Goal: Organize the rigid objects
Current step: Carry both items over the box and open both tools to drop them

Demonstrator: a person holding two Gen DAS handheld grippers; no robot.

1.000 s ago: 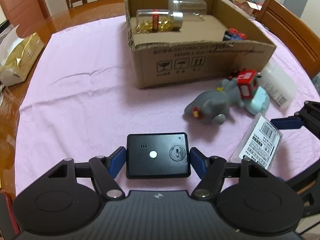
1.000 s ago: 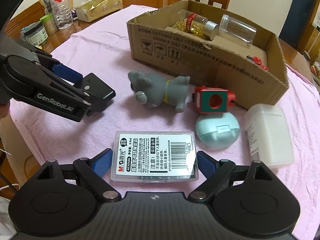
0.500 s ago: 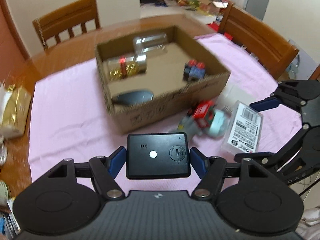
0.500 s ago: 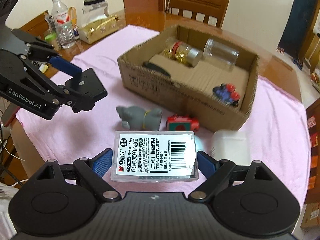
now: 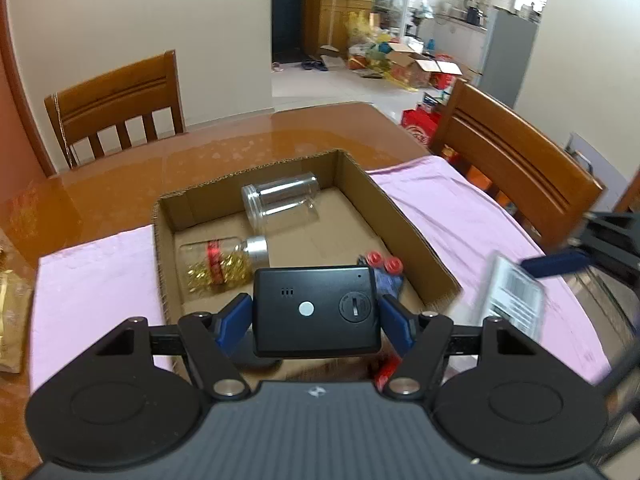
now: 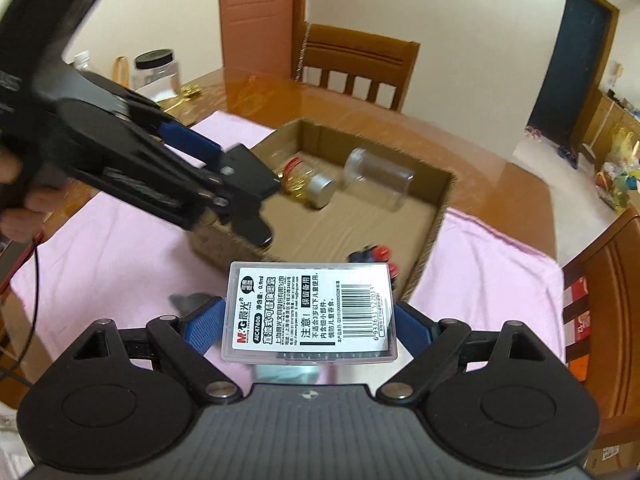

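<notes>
My left gripper [image 5: 316, 316] is shut on a flat black device [image 5: 316, 308] and holds it in the air over the near part of the open cardboard box [image 5: 416, 240]. My right gripper [image 6: 310, 320] is shut on a clear plastic case with a barcode label [image 6: 310, 312], held up near the box's [image 6: 436, 216] front right corner. In the box lie an empty clear jar [image 5: 280, 204], a jar of gold pieces with a red band [image 5: 220, 264] and a small blue and red toy [image 5: 384, 268]. The left gripper and its device [image 6: 248, 176] show in the right wrist view.
The box stands on a pink cloth [image 5: 92, 276] over a wooden table [image 5: 240, 144]. Wooden chairs stand behind [image 5: 116, 104] and to the right [image 5: 516, 160]. A gold packet [image 5: 12, 320] lies at the left. A lidded jar [image 6: 156, 72] stands at the far left.
Both grippers have risen with their loads and moved toward the box. The left one now hangs over the box; the toys on the cloth have dropped below the view.
</notes>
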